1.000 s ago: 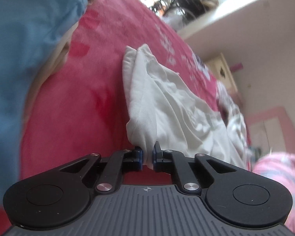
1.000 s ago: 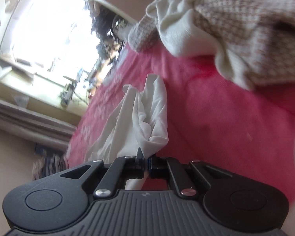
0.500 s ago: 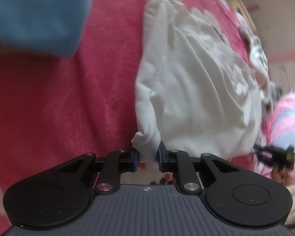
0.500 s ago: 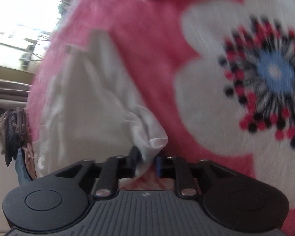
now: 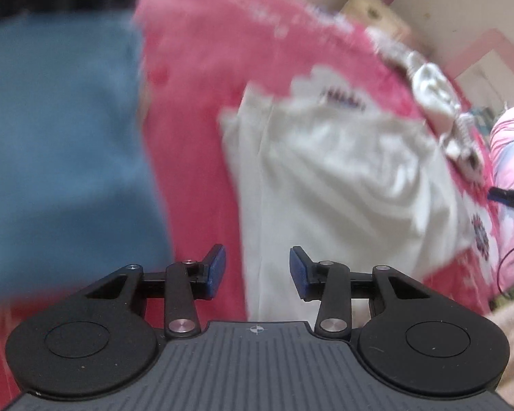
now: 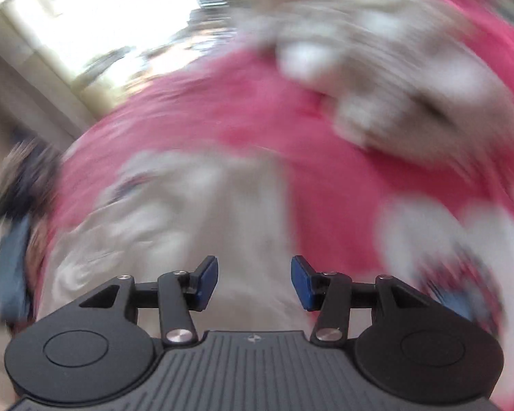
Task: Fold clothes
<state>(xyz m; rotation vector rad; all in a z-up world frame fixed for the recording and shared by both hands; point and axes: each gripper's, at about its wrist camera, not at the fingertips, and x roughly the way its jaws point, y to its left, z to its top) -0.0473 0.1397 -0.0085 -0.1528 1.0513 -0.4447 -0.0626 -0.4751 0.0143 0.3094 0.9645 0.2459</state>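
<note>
Although both views are smeared by motion blur, we can see that each gripper has its blue-padded fingers spread wide with nothing between them. Our left gripper (image 5: 257, 269) sits at the bottom centre of the left wrist view, and behind the gap we see the near edge of a white garment (image 5: 332, 185), which lies crumpled on a pink floral blanket (image 5: 195, 68). We cannot tell whether the fingers touch the cloth or hang above it. The garment fills the centre and right of that frame, running from the gap up toward a white flower printed on the blanket. To its left, a blue garment (image 5: 61, 144) takes up the left side of the frame, apart from the white one with a strip of pink blanket between them. In the upper right lies a small heap of pale cloth (image 5: 435, 89), and at the far right edge we see a pink and light blue bundle (image 5: 510, 150).

Our right gripper (image 6: 254, 282) likewise sits at the bottom centre of its view, fingers parted, with the white garment (image 6: 174, 219) spreading across the lower left and centre behind it. The blanket (image 6: 325, 178) shows pink to the right, with a blurred flower print in the lower right. A knitted beige and white garment (image 6: 387, 78) lies bunched in the upper right, and a bright window (image 6: 96, 10) fills the upper left.
</note>
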